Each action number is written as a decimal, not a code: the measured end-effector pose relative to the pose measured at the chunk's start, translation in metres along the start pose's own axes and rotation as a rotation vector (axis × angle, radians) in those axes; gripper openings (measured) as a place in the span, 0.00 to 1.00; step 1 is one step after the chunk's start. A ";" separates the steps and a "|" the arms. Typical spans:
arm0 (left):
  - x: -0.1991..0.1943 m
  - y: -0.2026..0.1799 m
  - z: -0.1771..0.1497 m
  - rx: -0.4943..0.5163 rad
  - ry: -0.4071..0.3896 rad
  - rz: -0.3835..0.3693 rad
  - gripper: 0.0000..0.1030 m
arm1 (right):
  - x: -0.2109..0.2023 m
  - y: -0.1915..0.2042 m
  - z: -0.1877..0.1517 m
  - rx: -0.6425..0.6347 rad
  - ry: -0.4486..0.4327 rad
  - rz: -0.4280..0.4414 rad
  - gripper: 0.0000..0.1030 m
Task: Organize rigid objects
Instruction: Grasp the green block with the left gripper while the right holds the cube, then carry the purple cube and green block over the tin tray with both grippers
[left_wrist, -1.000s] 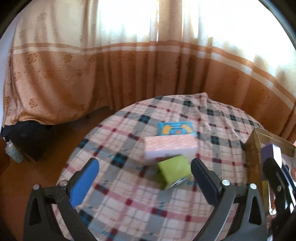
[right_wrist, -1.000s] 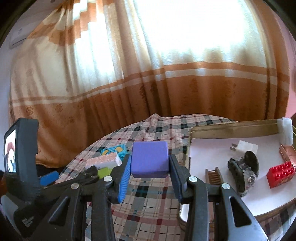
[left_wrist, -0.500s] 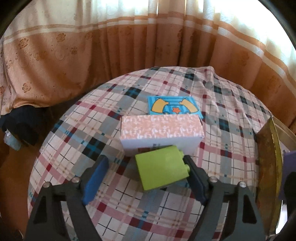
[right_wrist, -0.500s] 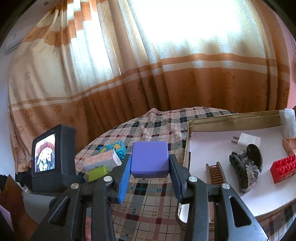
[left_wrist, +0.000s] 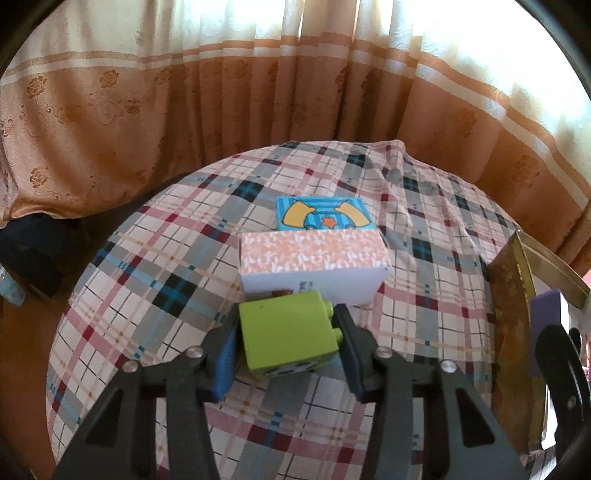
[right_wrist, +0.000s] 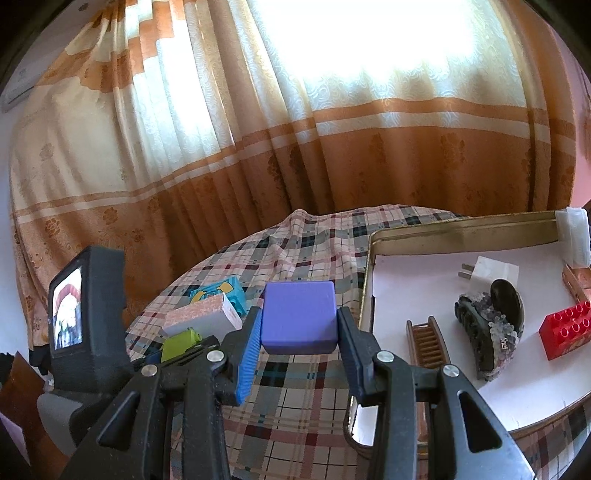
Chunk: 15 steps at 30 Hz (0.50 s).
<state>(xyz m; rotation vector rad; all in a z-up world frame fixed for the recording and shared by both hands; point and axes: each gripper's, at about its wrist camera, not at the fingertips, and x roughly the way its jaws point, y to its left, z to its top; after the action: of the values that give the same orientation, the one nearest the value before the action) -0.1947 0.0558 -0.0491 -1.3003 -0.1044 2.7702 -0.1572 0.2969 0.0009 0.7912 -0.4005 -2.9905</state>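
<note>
My left gripper (left_wrist: 286, 339) is shut on a green toy brick (left_wrist: 288, 332) that sits on the plaid tablecloth (left_wrist: 147, 295), just in front of a pink-patterned box (left_wrist: 314, 266) and a blue picture block (left_wrist: 323, 213). My right gripper (right_wrist: 299, 332) is shut on a purple cube (right_wrist: 298, 317) and holds it above the cloth, left of the gold tray (right_wrist: 461, 230). The green brick also shows in the right wrist view (right_wrist: 180, 344), with the left gripper's body beside it.
The tray holds a white plug (right_wrist: 491, 271), a dark hair claw (right_wrist: 487, 332), a brown comb (right_wrist: 426, 343), a red brick (right_wrist: 565, 334) and a white box (right_wrist: 574, 236). Curtains hang behind the round table. The tray's gold wall (left_wrist: 513, 314) stands right of the left gripper.
My left gripper came down and forward over the green brick and closed on it. My right gripper kept the purple cube almost still.
</note>
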 end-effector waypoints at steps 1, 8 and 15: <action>-0.001 0.000 -0.001 0.002 -0.002 -0.006 0.46 | 0.000 -0.001 0.000 0.003 0.000 -0.001 0.42; -0.011 0.006 -0.002 -0.036 -0.052 -0.023 0.46 | -0.002 -0.001 0.000 0.007 -0.012 0.002 0.42; -0.042 0.028 -0.007 -0.128 -0.196 -0.114 0.46 | -0.015 -0.003 0.003 0.017 -0.080 0.002 0.42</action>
<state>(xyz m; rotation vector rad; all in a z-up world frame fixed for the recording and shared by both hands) -0.1636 0.0243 -0.0238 -1.0070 -0.3617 2.8247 -0.1457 0.3019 0.0098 0.6731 -0.4300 -3.0279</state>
